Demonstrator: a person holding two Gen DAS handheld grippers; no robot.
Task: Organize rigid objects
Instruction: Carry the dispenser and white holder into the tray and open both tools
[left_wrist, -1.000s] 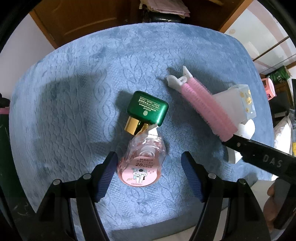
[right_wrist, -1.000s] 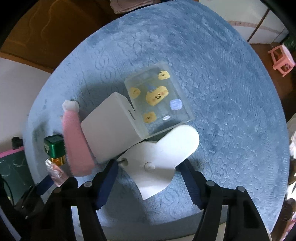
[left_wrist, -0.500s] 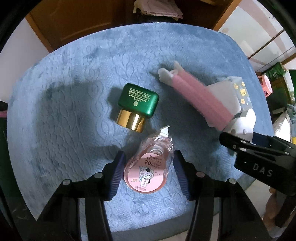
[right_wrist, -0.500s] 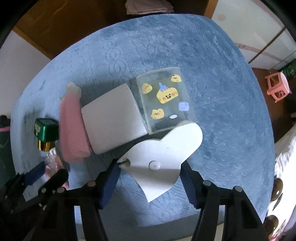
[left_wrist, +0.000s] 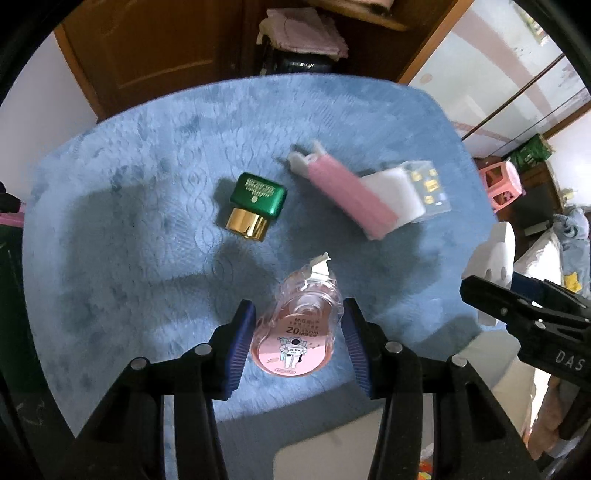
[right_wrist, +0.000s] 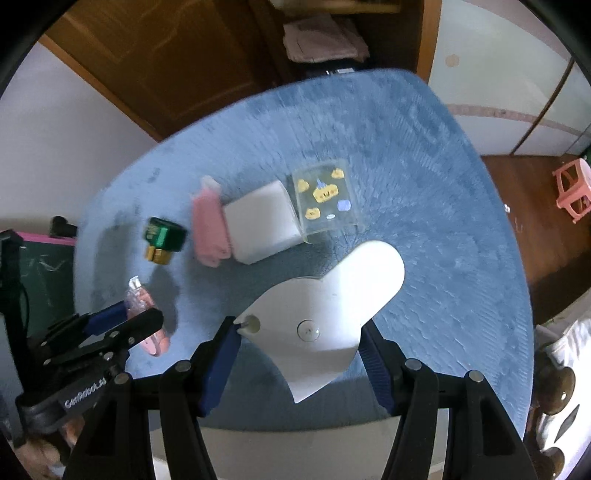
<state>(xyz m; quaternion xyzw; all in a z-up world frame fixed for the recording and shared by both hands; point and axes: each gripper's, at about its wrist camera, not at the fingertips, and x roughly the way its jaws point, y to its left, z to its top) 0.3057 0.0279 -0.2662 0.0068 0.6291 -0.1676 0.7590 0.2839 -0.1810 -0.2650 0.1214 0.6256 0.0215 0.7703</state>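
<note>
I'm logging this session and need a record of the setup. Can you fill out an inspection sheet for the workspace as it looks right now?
Surface: blue textured cloth over a rounded tabletop.
Job's things: pink correction tape between the left gripper fingers; white heart-shaped piece between the right gripper fingers; green box with gold cap, pink hair roller and white box with clear stickered lid lying on the cloth.
Clutter: nothing seen on the cloth.
Grippers: both closed on their items, raised off the cloth.
Cables: nothing seen.
Surroundings: wooden door, folded laundry, pink stool.
</note>
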